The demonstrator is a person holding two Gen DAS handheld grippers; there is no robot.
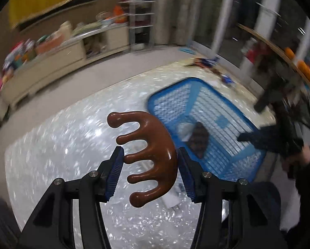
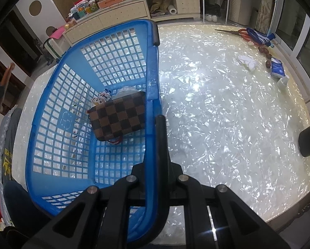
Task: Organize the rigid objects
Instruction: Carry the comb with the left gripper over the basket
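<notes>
In the left wrist view my left gripper (image 1: 149, 166) is shut on a brown wooden comb-shaped massager (image 1: 155, 151) with several rounded prongs. It hangs above the pearly table (image 1: 51, 145); the picture is blurred. A blue plastic basket (image 1: 217, 108) stands to the right, and a hand (image 1: 306, 153) grips a dark tool at its edge. In the right wrist view my right gripper (image 2: 155, 186) is shut on the near rim of the blue basket (image 2: 51, 108), where its black handle (image 2: 162, 141) lies. Inside are a brown checkered wallet (image 2: 117, 118) and a small toy figure (image 2: 101, 99).
At the table's far right edge lie red-handled scissors (image 2: 236, 32), a blue and white cloth (image 2: 258, 36), a white tissue (image 2: 247, 62), brown round pieces (image 2: 266, 51), a blue tissue pack (image 2: 277, 68) and a small white bottle (image 2: 282, 82). A cluttered low cabinet (image 2: 123, 8) stands behind.
</notes>
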